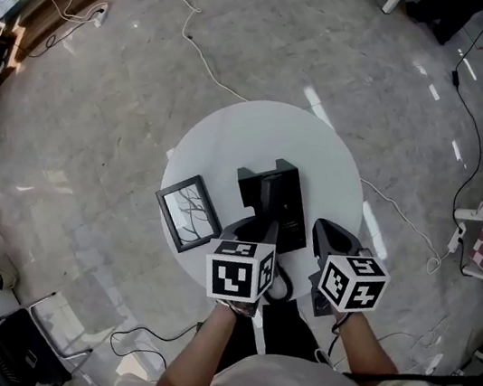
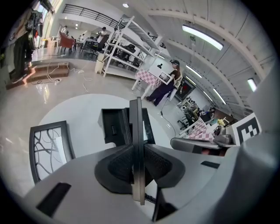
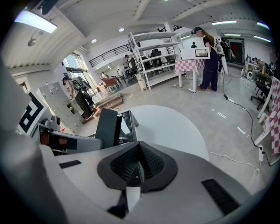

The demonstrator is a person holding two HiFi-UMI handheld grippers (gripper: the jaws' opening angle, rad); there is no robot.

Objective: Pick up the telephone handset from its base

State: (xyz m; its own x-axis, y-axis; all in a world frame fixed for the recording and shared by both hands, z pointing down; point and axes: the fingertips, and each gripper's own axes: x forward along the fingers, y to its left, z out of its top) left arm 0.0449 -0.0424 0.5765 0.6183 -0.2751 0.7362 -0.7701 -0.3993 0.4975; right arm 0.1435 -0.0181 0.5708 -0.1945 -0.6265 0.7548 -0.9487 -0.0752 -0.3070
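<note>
- Handset [image 1: 270,203]: black, long and flat. In the left gripper view you see it edge-on as a thin dark slab that stands upright between the jaws.
- Handset position: its near end is in your left gripper [image 2: 138,166] and its far end lies over the telephone base [image 1: 285,180] in the head view. The right gripper view shows it as a dark upright slab just beside the base, on that view's left. No view shows whether the far end touches the base.
- Base: a black, boxy unit with an open cradle recess. It sits near the middle of the round white table [image 1: 215,146].
- Count: one handset, one telephone base, one picture frame [image 1: 188,213], one table, two grippers.
- Picture frame: dark border around a pale print of bare branches. It lies flat on the table to the left of the base, and the two do not touch.
- Left gripper: the jaws are clamped on the handset. Both ribbed black pads [image 2: 120,166] press against its flat sides, and the slab sticks out past them toward the base.
- Right gripper [image 3: 139,164]: the jaws are closed together and its ribbed pads [image 3: 124,164] meet with nothing held between them. You hold it at the near edge of the table, to the right of the left gripper, and it touches neither the handset nor the base.
- Both grippers point down at the table from your side, with your forearms showing below them in the head view.
</note>
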